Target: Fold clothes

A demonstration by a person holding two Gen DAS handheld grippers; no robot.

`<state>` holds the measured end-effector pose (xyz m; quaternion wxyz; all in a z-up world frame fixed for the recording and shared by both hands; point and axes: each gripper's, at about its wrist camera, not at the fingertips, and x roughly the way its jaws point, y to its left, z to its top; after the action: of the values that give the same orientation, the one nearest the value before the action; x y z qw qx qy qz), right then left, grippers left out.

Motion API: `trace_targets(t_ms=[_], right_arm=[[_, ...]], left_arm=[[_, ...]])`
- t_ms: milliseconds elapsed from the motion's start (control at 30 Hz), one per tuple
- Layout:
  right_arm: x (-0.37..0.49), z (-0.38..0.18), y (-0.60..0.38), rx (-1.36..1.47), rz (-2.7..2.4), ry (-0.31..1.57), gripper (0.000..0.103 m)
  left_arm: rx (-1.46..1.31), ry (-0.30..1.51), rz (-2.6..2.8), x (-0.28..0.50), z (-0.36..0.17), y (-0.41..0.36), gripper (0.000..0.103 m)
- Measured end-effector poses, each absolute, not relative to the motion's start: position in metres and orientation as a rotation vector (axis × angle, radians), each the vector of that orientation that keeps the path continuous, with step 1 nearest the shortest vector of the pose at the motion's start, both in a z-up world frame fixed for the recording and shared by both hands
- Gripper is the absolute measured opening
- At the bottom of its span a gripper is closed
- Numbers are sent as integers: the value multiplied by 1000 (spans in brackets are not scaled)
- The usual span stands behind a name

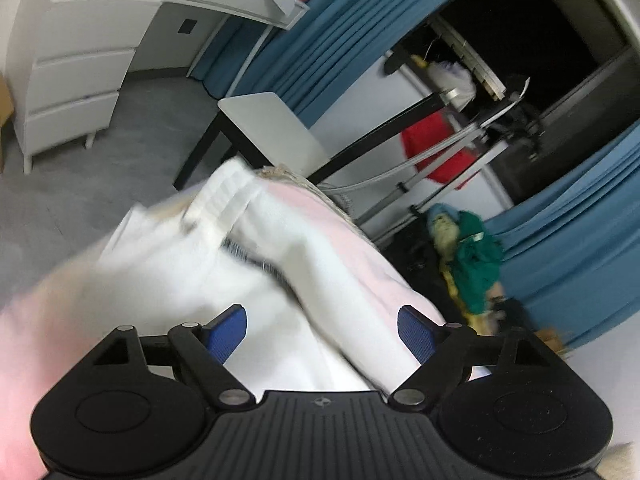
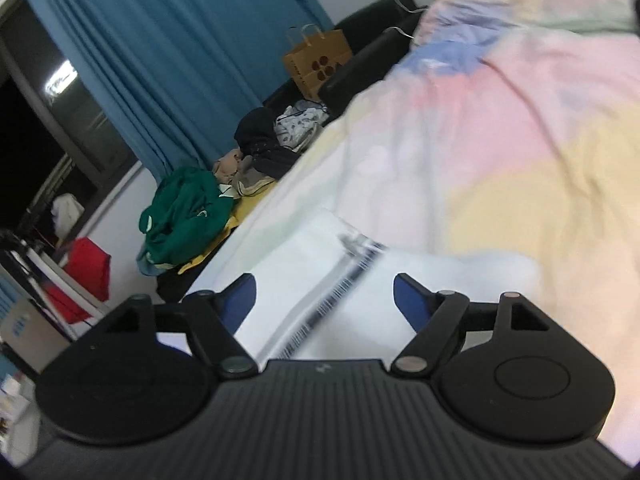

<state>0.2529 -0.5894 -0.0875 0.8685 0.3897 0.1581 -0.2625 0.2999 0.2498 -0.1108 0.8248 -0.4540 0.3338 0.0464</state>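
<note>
Both grippers, left (image 1: 322, 330) and right (image 2: 325, 298), hang spread and empty over a white garment (image 1: 208, 264) on a pastel bedspread (image 2: 520, 128), probably poised to pinch its edges; unfolded clothes (image 2: 188, 212) heap at ten o'clock.

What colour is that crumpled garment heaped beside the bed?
Dark green, seen best from the right wrist view.

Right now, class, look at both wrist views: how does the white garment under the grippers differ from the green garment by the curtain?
The white garment lies spread on the pastel bedspread with a dark striped trim; the green garment is a crumpled heap, plain green apart from a pale collar. The white one sits between the open fingers of the right gripper and left gripper; the green one lies well away, untouched. Neither looks neatly folded.
</note>
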Motion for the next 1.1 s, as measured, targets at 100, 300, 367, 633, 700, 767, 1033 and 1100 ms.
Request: trace_targets(t_ms=[100, 300, 367, 633, 700, 767, 1033, 1100], right_arm=[[206, -99, -588, 905, -542, 304, 77], [145, -165, -593, 1242, -479, 352, 79], [151, -173, -595, 1284, -417, 346, 79], [212, -185, -593, 1158, -392, 335, 79], [226, -186, -594, 1117, -406, 303, 74], [235, -189, -601, 1107, -429, 284, 67], [251, -200, -623, 1163, -497, 223, 19], [242, -193, -622, 1165, -508, 221, 15]], left_arm=[[-1035, 686, 100, 256, -119, 249, 86], [-1176, 722, 125, 212, -158, 258, 84], [-1167, 701, 121, 216, -166, 261, 83], [-1074, 579, 159, 254, -177, 255, 72], [-1031, 548, 158, 266, -177, 253, 71], [-1004, 523, 155, 276, -178, 255, 62], [-1035, 524, 151, 281, -163, 282, 17], [-997, 508, 164, 274, -147, 280, 15]])
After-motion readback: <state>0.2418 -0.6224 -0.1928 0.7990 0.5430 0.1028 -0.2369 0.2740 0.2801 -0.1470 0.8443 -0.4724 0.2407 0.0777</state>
